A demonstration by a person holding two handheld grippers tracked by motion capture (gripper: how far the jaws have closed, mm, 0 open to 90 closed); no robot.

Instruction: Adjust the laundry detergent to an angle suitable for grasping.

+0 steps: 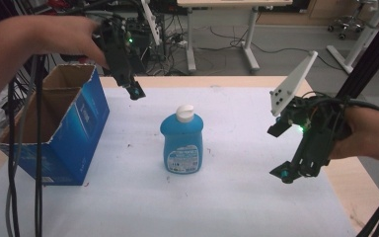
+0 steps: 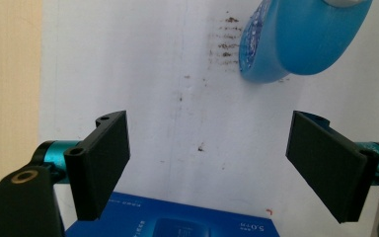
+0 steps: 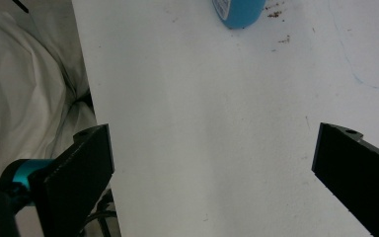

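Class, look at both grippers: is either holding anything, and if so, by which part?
Nothing is held. The left gripper and right gripper are both open and empty; the blue bottle stands untouched.

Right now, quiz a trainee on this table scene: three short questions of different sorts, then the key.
1. True or false: the blue bottle lies on its side.
2. Which stands nearer the open blue box: A) the left hand-held gripper, B) the right hand-held gripper?
3. Fill in: the bottle's cap is ____ in colour.

Key: 1 false, it stands upright. 2 A. 3 white.
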